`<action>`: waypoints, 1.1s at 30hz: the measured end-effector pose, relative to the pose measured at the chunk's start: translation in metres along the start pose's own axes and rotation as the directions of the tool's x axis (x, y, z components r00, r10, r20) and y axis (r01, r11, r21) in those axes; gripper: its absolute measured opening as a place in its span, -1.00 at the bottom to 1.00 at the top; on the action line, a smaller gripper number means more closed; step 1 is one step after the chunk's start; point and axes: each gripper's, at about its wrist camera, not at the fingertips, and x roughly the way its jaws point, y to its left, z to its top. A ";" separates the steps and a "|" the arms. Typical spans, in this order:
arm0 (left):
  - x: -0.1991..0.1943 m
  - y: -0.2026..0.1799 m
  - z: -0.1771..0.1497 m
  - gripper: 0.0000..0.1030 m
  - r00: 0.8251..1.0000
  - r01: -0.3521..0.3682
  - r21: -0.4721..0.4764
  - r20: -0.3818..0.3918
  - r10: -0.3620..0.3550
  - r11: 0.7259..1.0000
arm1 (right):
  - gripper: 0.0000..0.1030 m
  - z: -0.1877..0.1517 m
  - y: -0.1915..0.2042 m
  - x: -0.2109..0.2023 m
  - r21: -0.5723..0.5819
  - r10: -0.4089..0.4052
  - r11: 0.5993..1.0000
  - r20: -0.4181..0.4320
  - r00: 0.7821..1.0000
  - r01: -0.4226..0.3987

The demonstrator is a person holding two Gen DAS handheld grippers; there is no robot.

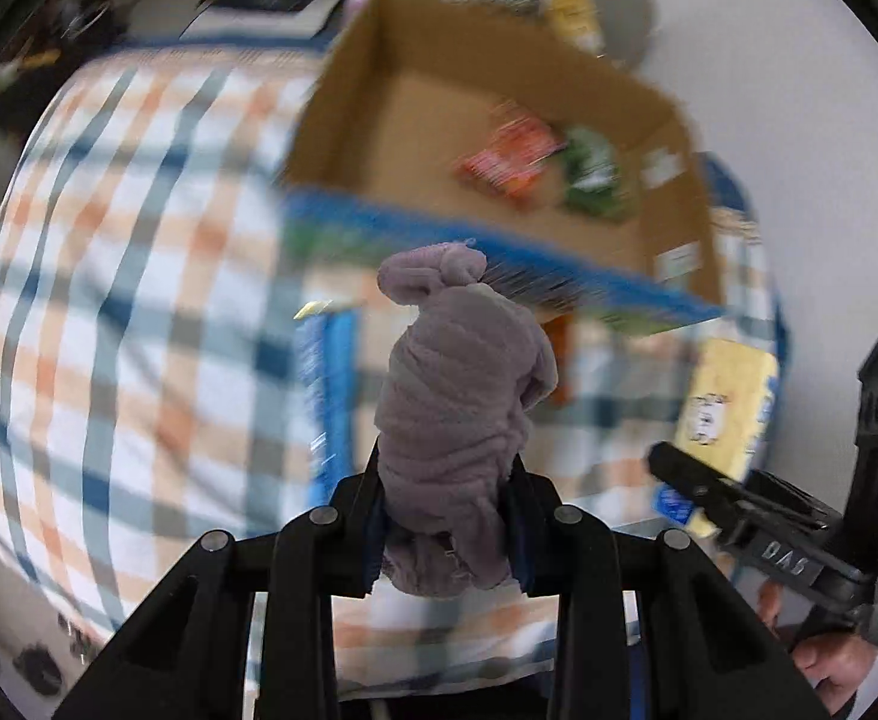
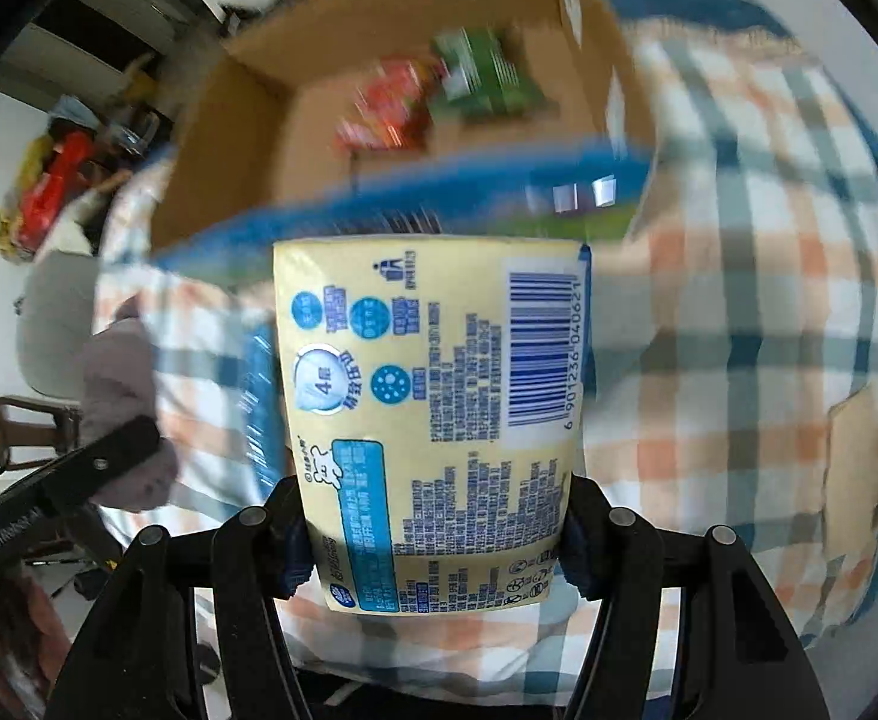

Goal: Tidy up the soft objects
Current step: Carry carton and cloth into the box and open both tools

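Note:
My left gripper is shut on a rolled mauve cloth that stands up between its jaws, held above the checked tablecloth just short of an open cardboard box. My right gripper is shut on a yellow tissue pack with blue print and a barcode, held in front of the same box. The box holds a red packet and a green packet. The right gripper with the pack shows at the right of the left wrist view; the cloth shows at the left of the right wrist view.
A blue, orange and white checked cloth covers the surface under both grippers. A blue package lies on it beside the box. A grey chair and cluttered shelves stand behind at left. A white wall is at the right.

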 end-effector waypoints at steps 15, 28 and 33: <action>0.008 -0.047 0.161 -0.44 0.999 -0.013 0.115 0.039 0.008 0.993 | 0.27 0.146 0.038 -0.024 0.008 -0.090 0.996 0.098 0.991 0.089; 0.119 -0.014 0.242 -0.43 0.988 -0.046 0.074 -0.147 0.057 0.996 | 0.27 0.214 0.014 0.106 0.002 -0.190 0.982 -0.073 0.979 0.191; 0.149 -0.010 0.254 -0.43 0.979 -0.073 0.085 -0.186 0.088 0.994 | 0.27 0.215 0.009 0.132 -0.011 -0.198 0.980 -0.126 0.972 0.198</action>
